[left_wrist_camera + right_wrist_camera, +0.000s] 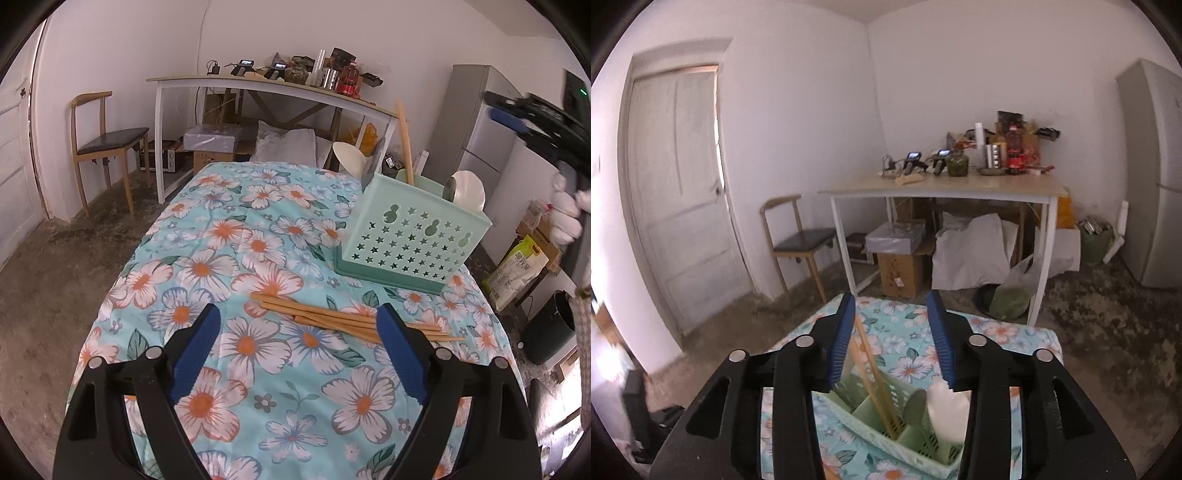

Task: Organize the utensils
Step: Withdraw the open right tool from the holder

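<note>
Wooden chopsticks (354, 320) lie in a loose fan on the floral tablecloth (258, 236), just ahead of the left gripper (297, 325), whose jaws stand wide open and empty; its right pad overlaps the pile in view, contact unclear. Risk, as I judge it: sticks cross each other, so closing on the bundle may pinch only some and roll the rest toward the table's right edge, or snag the cloth.

Further right, mint-green utensil caddy (413, 236) sits on its darker tray, already holding a wooden stick (404, 144) standing upright, two white spoons (469, 188) and a metal spoon. Caddy is near the chopstick pile, so a wide sweep of the left gripper could bump it.

Right gripper (892, 306) hovers above the caddy (857, 413), jaws partly open, no pad pressing on anything. One chopstick (871, 373) leans in a compartment, its top right beside the left pad; I cannot tell if they touch. Risk: pulling away while the pad brushes that stick could tip it out or tilt the light caddy.

Surroundings: door and chair on the left, cluttered white desk behind, boxes and bags under it, fridge on the right. None blocks the tabletop work; the right gripper is seen high at the right edge of the left view, well apart.
</note>
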Demonstrator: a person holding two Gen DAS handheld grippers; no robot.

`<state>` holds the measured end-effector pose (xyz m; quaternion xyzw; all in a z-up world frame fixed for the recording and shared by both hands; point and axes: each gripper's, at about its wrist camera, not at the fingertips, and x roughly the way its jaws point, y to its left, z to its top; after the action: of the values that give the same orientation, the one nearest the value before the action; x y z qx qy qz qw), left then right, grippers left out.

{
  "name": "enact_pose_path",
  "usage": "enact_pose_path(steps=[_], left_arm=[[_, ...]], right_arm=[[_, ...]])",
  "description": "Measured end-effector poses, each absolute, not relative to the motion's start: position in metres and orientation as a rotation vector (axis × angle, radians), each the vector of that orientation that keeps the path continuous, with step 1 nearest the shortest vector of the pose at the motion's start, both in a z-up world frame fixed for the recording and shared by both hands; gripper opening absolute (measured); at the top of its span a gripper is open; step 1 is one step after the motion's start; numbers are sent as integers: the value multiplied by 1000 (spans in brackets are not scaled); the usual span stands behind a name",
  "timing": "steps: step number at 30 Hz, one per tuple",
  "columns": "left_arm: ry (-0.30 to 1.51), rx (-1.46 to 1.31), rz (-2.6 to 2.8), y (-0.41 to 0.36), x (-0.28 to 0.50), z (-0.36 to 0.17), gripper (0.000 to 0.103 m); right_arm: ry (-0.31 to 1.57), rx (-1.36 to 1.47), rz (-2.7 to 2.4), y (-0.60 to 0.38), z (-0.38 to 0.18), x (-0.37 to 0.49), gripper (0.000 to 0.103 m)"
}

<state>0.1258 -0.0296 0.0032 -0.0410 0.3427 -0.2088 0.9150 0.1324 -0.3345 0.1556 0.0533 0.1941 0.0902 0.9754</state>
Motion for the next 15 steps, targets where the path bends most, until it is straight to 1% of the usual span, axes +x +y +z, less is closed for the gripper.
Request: enact_pose_path(steps=[1,5,6,7,10,11,12,14,15], left_arm=[[705,-85,-429,-30,125,3,84],[708,-90,-434,-32,125,2,84],[708,-87,-435,-33,124,1,84],[707,-84,-438,-35,123,1,84],[705,-68,-448,-42,120,0,84],[704,-62,-452,-44,120,-1,84],[704,-55,-455,-47,119,-2,84],[706,-43,-463,-51,118,-4,84],[706,-38,-466,-53,118,-5,84]], right_arm=[[384,135,181,-341,157,122,43],[397,217,167,-360,151,91,51],[409,234,165,-362,147,84,57],[431,256,164,-365,140,74,60],[489,302,166,-363,118,56,75],[511,309,160,-361,109,50,85],[540,313,142,-356,95,42,91],[579,308,104,-349,74,33,95],[613,310,74,-345,58,28,95]])
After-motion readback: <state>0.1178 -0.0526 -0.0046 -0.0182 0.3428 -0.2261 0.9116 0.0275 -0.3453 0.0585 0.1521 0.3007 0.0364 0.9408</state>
